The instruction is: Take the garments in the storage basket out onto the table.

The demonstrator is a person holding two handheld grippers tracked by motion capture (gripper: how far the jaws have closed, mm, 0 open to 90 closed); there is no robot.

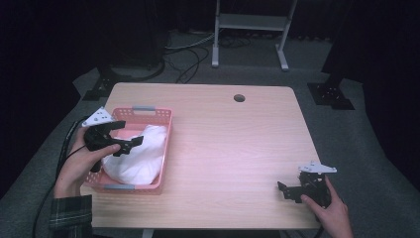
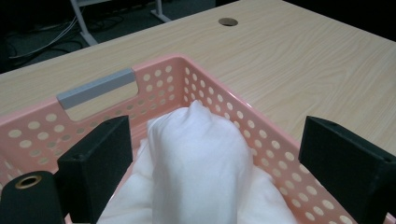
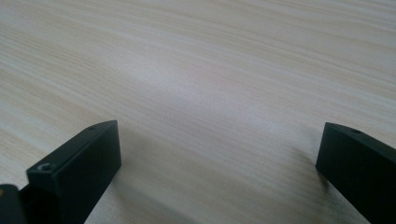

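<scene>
White cloth: bunched lengthwise along the basket, its peak raised toward the far handle.
Pink basket: perforated, on the table's left side, holding the cloth.
Left gripper: above the cloth, jaws wide apart, cloth between them untouched.
Right gripper: jaws spread over bare tabletop, well apart from the basket.

Lab or recording studio, not home. Dark curtained surround, grey carpet floor. Light wood bench with cable hole, standing alone mid-room. Far side: white metal stand frame, loose cables on floor. Black stand bases at far left and far right.
</scene>
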